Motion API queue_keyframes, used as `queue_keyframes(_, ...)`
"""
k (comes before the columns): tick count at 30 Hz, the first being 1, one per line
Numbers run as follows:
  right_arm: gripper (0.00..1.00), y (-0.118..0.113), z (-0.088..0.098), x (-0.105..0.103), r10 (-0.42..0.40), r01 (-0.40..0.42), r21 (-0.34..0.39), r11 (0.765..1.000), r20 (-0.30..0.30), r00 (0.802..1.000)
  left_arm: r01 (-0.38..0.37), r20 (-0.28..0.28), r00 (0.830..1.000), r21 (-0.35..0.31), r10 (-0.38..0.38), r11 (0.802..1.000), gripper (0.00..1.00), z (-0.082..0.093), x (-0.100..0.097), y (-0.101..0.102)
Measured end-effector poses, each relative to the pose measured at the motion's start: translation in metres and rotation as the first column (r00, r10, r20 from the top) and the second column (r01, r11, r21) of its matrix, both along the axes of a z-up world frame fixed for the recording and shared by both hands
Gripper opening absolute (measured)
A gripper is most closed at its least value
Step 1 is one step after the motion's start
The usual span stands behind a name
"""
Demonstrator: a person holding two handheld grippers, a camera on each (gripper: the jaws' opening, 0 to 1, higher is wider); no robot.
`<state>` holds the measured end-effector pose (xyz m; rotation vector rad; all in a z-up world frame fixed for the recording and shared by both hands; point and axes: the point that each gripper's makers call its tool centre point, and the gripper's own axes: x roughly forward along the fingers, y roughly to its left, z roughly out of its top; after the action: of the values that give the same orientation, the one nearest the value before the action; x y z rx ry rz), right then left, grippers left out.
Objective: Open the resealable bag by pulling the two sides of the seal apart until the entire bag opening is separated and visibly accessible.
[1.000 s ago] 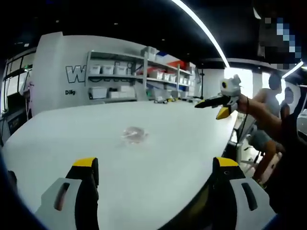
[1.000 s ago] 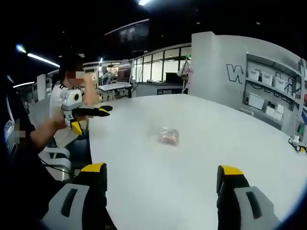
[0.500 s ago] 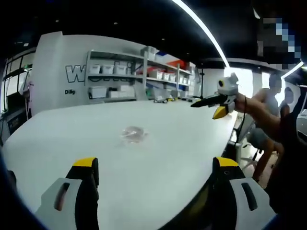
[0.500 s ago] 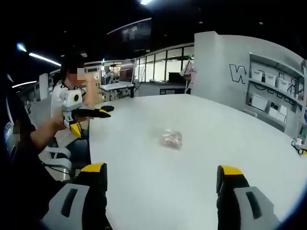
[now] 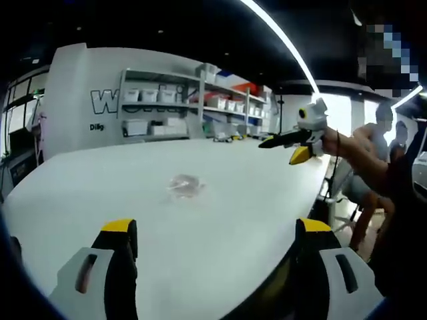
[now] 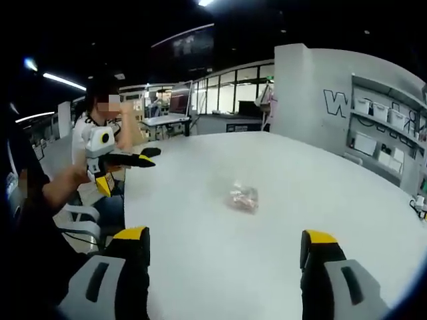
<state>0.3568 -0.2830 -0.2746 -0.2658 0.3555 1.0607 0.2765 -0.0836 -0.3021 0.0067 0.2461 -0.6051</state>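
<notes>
Ahead, both the left gripper [image 5: 215, 250] and right gripper [image 6: 225, 257] gape wide, empty, above the white table [image 5: 240, 200]. One clear resealable bag [image 6: 243, 197], apparently sealed, lies mid-table. Shelves [image 5: 193, 110] stand beyond the far edge.

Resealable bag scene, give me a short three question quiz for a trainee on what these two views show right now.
1. True or false: the resealable bag lies on the white table, touched by neither gripper.
2. In the left gripper view, is the left gripper open or shut?
3. The right gripper is: A) clamped on the bag, B) open and apart from the bag, C) resting on a shelf.

Key: 1 true; 2 open; 3 B.
</notes>
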Motion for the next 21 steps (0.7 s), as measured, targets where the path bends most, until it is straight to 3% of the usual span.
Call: queue_keyframes(21, 0.92, 0.019, -0.007, 0.011, 0.027, -0.027, -0.001, 1.000, -0.017, 0.999, 0.002, -0.008, 1.000, 0.001, -0.002, 1.000, 0.97, -0.004, 0.003, -0.002)
